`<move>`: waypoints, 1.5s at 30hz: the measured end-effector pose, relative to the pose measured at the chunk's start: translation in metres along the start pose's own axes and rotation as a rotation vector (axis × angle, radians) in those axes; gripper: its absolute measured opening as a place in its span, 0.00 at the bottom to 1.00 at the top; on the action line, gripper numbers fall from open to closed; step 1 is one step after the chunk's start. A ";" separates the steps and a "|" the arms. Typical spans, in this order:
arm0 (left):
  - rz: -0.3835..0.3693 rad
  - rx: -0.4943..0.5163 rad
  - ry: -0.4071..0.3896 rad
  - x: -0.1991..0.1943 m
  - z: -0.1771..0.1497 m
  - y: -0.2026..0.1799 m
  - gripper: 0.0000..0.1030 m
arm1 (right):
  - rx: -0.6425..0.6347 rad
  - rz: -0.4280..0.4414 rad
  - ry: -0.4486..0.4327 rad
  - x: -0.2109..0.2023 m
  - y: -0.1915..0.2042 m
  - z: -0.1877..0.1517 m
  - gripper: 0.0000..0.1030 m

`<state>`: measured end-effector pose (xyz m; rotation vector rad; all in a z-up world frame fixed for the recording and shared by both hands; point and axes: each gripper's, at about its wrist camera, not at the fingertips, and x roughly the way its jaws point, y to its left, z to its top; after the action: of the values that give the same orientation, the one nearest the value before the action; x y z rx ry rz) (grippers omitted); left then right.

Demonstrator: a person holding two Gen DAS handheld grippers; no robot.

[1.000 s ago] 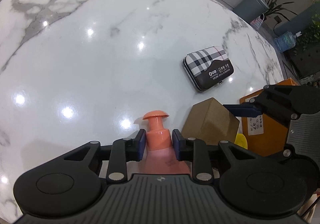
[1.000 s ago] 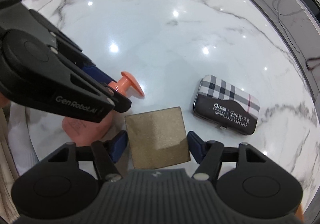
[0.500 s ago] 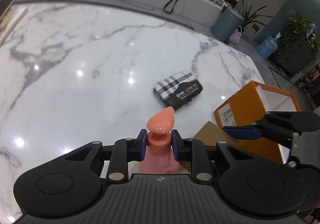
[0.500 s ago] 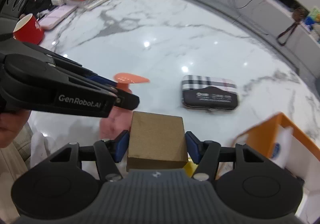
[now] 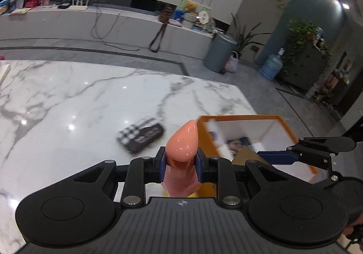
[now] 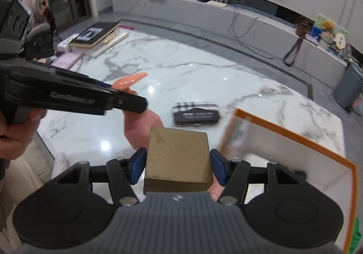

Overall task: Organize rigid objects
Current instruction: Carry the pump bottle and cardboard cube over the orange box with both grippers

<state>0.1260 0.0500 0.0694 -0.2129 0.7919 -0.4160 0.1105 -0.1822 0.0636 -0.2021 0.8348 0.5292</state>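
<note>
My left gripper [image 5: 179, 168] is shut on the neck of a pink pump bottle [image 5: 181, 161], held up off the marble table [image 5: 68, 99]. My right gripper [image 6: 178, 167] is shut on a brown cardboard box [image 6: 178, 158], also lifted; the pink bottle [image 6: 140, 127] hangs just left of it with the left gripper [image 6: 122, 100] across the view. An orange-rimmed white bin [image 5: 267, 127] stands at the right with a few items inside, and its rim [image 6: 295, 134] lies right of the box. A plaid and black case [image 5: 140, 137] lies flat on the table, the same case [image 6: 196, 113] beyond the box.
Stacked books [image 6: 95, 36] and a pink item sit at the table's far left corner. Beyond the table are a low white counter [image 5: 90, 24], a grey bin [image 5: 220, 53], plants and a water jug [image 5: 271, 66]. A person's hand [image 6: 15, 140] grips the left tool.
Both grippers have risen from the table with their loads and tilted up, so the room beyond shows. The orange bin has come into fuller view on the right.
</note>
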 end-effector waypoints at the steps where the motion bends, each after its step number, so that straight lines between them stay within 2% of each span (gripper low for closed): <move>1: -0.008 0.007 0.004 0.000 0.002 -0.009 0.27 | 0.019 -0.010 -0.003 -0.008 -0.011 -0.004 0.58; 5: -0.043 0.063 0.023 0.008 0.010 -0.050 0.27 | 0.088 -0.061 -0.002 -0.033 -0.056 -0.022 0.58; 11: -0.090 0.171 0.076 0.041 0.012 -0.109 0.27 | 0.160 -0.133 0.022 -0.043 -0.108 -0.054 0.59; 16: -0.071 0.222 0.162 0.084 -0.003 -0.136 0.27 | 0.190 -0.144 0.062 -0.032 -0.134 -0.073 0.59; 21: -0.038 0.248 0.196 0.103 -0.017 -0.142 0.27 | 0.215 -0.172 0.154 -0.004 -0.158 -0.090 0.59; 30: -0.021 0.232 0.234 0.115 -0.023 -0.138 0.28 | 0.335 -0.089 0.288 0.026 -0.180 -0.109 0.59; 34: -0.011 0.235 0.259 0.120 -0.024 -0.138 0.27 | 0.348 -0.079 0.318 0.038 -0.178 -0.114 0.59; 41: -0.001 0.283 0.292 0.117 -0.027 -0.137 0.27 | 0.401 -0.044 0.293 0.039 -0.174 -0.117 0.61; 45: 0.008 0.352 0.324 0.113 -0.028 -0.144 0.28 | 0.432 -0.075 0.207 0.030 -0.168 -0.117 0.64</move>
<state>0.1360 -0.1295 0.0263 0.1909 1.0203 -0.5828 0.1386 -0.3581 -0.0418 0.1107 1.1174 0.2497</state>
